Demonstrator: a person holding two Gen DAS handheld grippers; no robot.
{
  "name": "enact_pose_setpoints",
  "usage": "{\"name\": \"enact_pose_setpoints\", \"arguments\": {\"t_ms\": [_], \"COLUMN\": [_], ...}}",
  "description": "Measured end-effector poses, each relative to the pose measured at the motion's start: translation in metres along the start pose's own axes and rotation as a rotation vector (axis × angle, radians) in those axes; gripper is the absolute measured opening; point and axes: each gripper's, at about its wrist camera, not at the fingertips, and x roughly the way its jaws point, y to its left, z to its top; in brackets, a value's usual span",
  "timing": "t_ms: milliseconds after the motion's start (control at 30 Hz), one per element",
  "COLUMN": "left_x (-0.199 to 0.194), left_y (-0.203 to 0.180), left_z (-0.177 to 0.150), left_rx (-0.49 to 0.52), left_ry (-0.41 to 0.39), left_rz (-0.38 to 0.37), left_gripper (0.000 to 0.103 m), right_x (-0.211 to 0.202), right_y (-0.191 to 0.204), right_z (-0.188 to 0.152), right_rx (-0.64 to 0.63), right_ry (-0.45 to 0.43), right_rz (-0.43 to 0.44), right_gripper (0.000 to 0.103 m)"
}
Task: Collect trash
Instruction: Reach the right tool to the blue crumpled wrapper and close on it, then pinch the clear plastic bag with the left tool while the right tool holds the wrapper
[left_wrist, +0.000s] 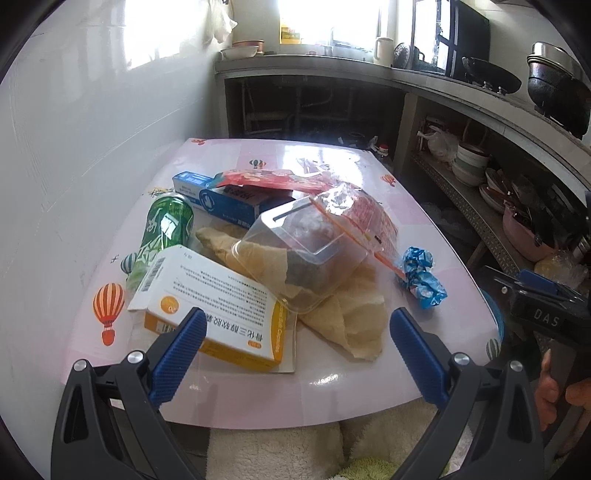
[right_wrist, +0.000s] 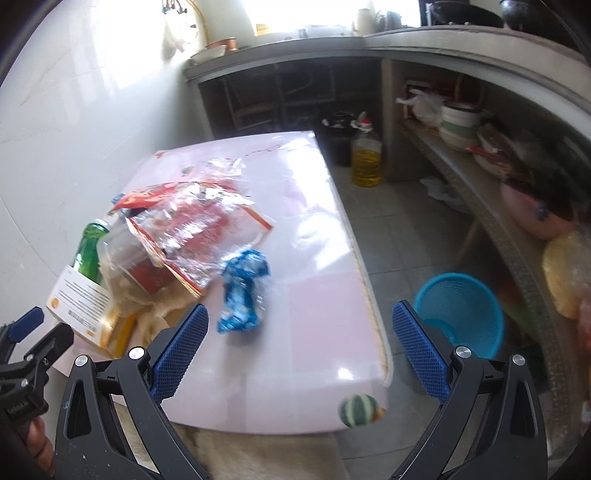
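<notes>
Trash is heaped on a pink table (left_wrist: 332, 384) (right_wrist: 317, 332): a white and orange medicine box (left_wrist: 210, 306) (right_wrist: 79, 299), a green can (left_wrist: 160, 236) (right_wrist: 88, 251), a blue box (left_wrist: 225, 201), a clear plastic container (left_wrist: 303, 254) over tan paper (left_wrist: 351, 317), a red and clear plastic bag (left_wrist: 362, 210) (right_wrist: 195, 229), and a crumpled blue wrapper (left_wrist: 421, 277) (right_wrist: 242, 291). My left gripper (left_wrist: 297, 349) hangs open just before the medicine box and tan paper. My right gripper (right_wrist: 299, 349) stands open over the table's near right part, the blue wrapper just beyond its left finger.
A blue basket (right_wrist: 461, 314) stands on the tiled floor right of the table. A bottle of yellow oil (right_wrist: 365, 155) and a dark bin (right_wrist: 338, 138) stand beyond it. Shelves of bowls (left_wrist: 469, 162) (right_wrist: 458, 123) run along the right. A white wall borders the left.
</notes>
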Motion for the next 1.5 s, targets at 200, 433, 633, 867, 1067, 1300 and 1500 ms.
{"name": "enact_pose_setpoints", "arguments": {"t_ms": [200, 433, 633, 867, 1067, 1300, 1500], "left_x": [0.006, 0.006, 0.010, 0.023, 0.030, 0.105, 0.232], "left_y": [0.012, 0.019, 0.019, 0.025, 0.027, 0.009, -0.010], "left_z": [0.016, 0.023, 0.038, 0.064, 0.124, 0.220, 0.260], "left_rx": [-0.029, -0.044, -0.028, -0.061, -0.031, 0.006, 0.009], "left_ry": [-0.015, -0.087, -0.096, -0.092, -0.087, 0.170, 0.447], "left_rz": [-0.044, -0.113, -0.129, -0.165, -0.249, -0.393, -0.303], "left_gripper": [0.097, 0.097, 0.097, 0.097, 0.097, 0.097, 0.096], "right_x": [0.036, 0.061, 0.083, 0.077, 0.074, 0.084, 0.084], "right_y": [0.009, 0.011, 0.004, -0.002, -0.024, -0.031, -0.030], "right_z": [0.014, 0.017, 0.011, 0.009, 0.011, 0.015, 0.015], "right_rx": [0.012, 0.019, 0.046, 0.046, 0.089, 0.097, 0.105], "right_ry": [0.091, 0.185, 0.284, 0.291, 0.285, 0.285, 0.284], "right_rz": [0.115, 0.167, 0.194, 0.183, 0.156, 0.163, 0.169], "right_gripper": [0.081, 0.068, 0.051, 0.021, 0.018, 0.018, 0.018]}}
